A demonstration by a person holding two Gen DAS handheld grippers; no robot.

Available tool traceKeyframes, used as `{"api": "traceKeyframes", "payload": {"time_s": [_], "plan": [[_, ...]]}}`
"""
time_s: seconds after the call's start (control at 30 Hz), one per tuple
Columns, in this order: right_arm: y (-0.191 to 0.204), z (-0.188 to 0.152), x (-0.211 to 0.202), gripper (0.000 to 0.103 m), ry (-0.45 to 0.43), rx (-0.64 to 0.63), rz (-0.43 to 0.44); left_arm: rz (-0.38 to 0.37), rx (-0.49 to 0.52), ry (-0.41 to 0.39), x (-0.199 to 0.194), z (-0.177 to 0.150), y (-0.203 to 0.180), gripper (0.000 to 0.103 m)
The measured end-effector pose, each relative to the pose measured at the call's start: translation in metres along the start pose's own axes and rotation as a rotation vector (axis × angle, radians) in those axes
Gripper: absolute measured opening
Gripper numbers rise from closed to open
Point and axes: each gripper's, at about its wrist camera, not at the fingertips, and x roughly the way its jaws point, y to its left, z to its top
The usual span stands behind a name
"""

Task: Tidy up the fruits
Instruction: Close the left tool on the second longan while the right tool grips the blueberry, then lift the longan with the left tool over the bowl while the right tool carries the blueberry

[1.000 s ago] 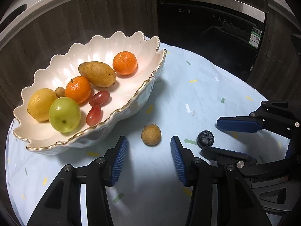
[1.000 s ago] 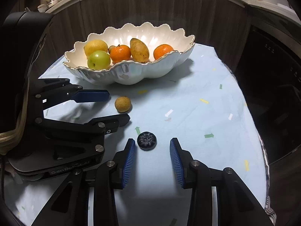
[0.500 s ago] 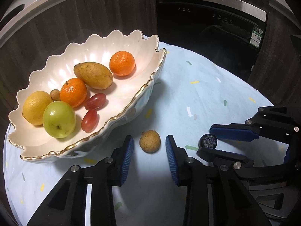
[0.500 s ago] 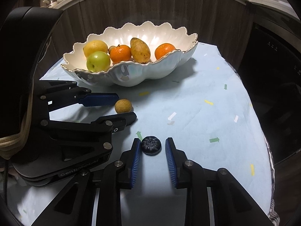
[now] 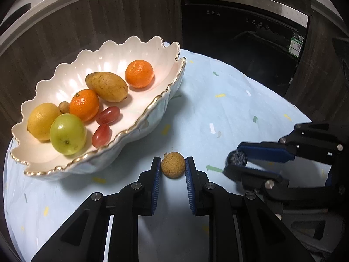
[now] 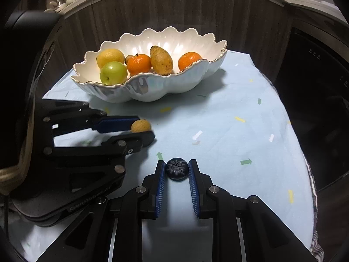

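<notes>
Blue ribbed pads (image 5: 156, 187) line the fingers of both grippers, and each pair is closed in on a small fruit sitting on the pale blue cloth (image 5: 229, 109). Nearest in the left wrist view, the left gripper (image 5: 173, 168) is clamped on a rough tan longan (image 5: 173, 164), its pads touching both sides; the underside of the fruit is hidden, so whether it is off the cloth cannot be told. In the right wrist view the right gripper (image 6: 177, 171) pinches a dark blueberry (image 6: 177, 171) between its pads in the same way. Both grippers reach forward low over the cloth, side by side, the left one's fingers angled across in front of the right camera. From the left camera the blueberry is blurred and half covered by the right gripper's near finger. Farther back stands a white scalloped bowl (image 5: 139, 128) with a gold rim, holding a green apple (image 5: 68, 133), a lemon (image 5: 42, 121), two tangerines, a mango (image 5: 106, 86), two red grapes and a second small longan mostly hidden behind the nearer tangerine (image 5: 84, 104). From the right camera the bowl's wall hides the grapes. Behind the bowl runs a dark wood-grain cabinet (image 6: 240, 21).
</notes>
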Motion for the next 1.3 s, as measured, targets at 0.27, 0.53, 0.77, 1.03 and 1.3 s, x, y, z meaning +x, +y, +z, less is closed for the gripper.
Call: {"api": "traceKeyframes", "payload": {"time_s": [0.27,0.53,0.77,1.03,1.3], "plan": [[0.000,0.003,-0.013,0.023,-0.027,-0.001,-0.001,0.034,-0.026,0.000,-0.016,-0.004,-0.001,0.023],[0.001,0.005,-0.029,0.023,-0.057,0.006,-0.004,0.073,-0.058,-0.019,-0.038,-0.006,-0.005,0.023],[0.003,0.009,-0.047,0.023,-0.095,0.006,-0.003,0.105,-0.091,-0.041,-0.059,-0.006,-0.007,0.023],[0.008,0.018,-0.065,0.023,-0.136,-0.002,0.004,0.133,-0.125,-0.062,-0.080,-0.005,-0.003,0.023],[0.015,0.026,-0.075,0.023,-0.161,-0.012,0.011,0.170,-0.150,-0.082,-0.098,0.000,0.005,0.023]]}}
